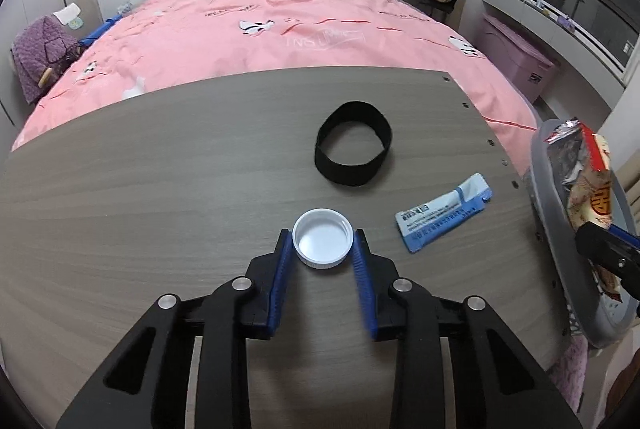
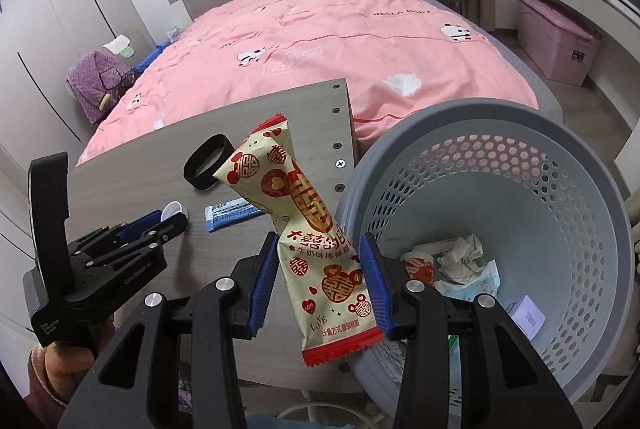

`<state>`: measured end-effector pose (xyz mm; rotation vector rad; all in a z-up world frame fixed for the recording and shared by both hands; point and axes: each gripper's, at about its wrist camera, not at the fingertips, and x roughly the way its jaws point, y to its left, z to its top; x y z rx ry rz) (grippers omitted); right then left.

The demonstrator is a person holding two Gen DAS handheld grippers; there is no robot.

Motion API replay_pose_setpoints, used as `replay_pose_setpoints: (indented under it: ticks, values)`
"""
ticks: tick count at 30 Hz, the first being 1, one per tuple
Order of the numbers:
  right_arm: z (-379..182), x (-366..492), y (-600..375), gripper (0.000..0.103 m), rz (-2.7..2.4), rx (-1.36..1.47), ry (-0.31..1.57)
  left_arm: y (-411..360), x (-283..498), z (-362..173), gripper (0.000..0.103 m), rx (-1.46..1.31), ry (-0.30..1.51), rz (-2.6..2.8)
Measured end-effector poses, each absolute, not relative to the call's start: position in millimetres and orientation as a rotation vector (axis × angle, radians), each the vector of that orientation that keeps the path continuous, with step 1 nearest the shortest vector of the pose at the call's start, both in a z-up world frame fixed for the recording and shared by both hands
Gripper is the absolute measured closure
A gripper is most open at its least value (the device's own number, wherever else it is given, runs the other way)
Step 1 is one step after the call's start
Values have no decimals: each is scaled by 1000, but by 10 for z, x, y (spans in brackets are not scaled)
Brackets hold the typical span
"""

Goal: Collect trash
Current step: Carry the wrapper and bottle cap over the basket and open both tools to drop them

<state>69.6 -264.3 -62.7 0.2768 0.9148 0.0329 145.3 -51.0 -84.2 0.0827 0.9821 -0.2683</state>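
The left tongs [image 1: 323,243] clamp the light, rigid white bottle cap [image 1: 323,244] by its ribbed rim on the surface [image 1: 160,189], while the right tongs [image 2: 319,271] pinch a crinkly, slippery candy wrapper [image 2: 320,249] mid-body beside the trash basket [image 2: 560,189].

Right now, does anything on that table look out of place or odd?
Only the trash: an upturned white cap between the left gripper's fingers, and a blue wrapper lying flat. The black band stands on edge.

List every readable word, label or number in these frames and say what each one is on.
"LOVE": cream and red snack wrapper, lower part; its Chinese print I will not transcribe.
"HELLO": pink bedspread; the following word is blurred.
"NO...": bedspread patch, rest unclear.
Blue sachet: print too small.
Left gripper body lettering: too blurred.
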Motion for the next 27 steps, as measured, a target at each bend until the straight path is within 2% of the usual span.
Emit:
replay_pose_setpoints:
  ticks: [14,27]
  values:
    - [-480,588,-2766,62,-12,279,876,-430,1218,-485,73,87,907,-285]
    - [-379,234,-3170,62,-95,316,824,-1029,924,-124,73,135,832,-436]
